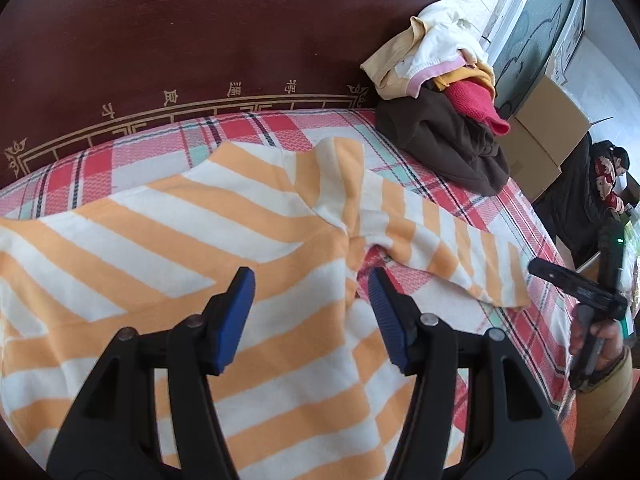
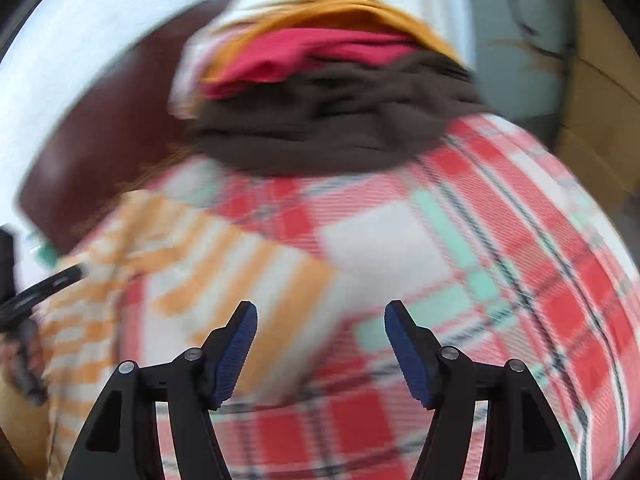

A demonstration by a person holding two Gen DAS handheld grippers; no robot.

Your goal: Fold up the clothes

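One red, white and mint plaid bedsheet (image 1: 432, 304) carries one orange-and-white striped knit shirt (image 1: 208, 240) spread across its middle and one heap of brown, red, mustard and cream clothes (image 1: 444, 112) at its far corner. Both grippers, left (image 1: 312, 312) and right (image 2: 320, 344), gape wide, empty. Only the left view shows two cardboard boxes (image 1: 548, 120).

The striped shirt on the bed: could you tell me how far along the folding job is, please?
Done: the orange-and-white striped shirt lies on the plaid bedsheet, one part already turned over its body. In hand: nothing; the left gripper is open above the shirt, and the right gripper is open over the sheet near the spread sleeve. Left: that sleeve, the remaining folds, and the pile of clothes by the headboard.
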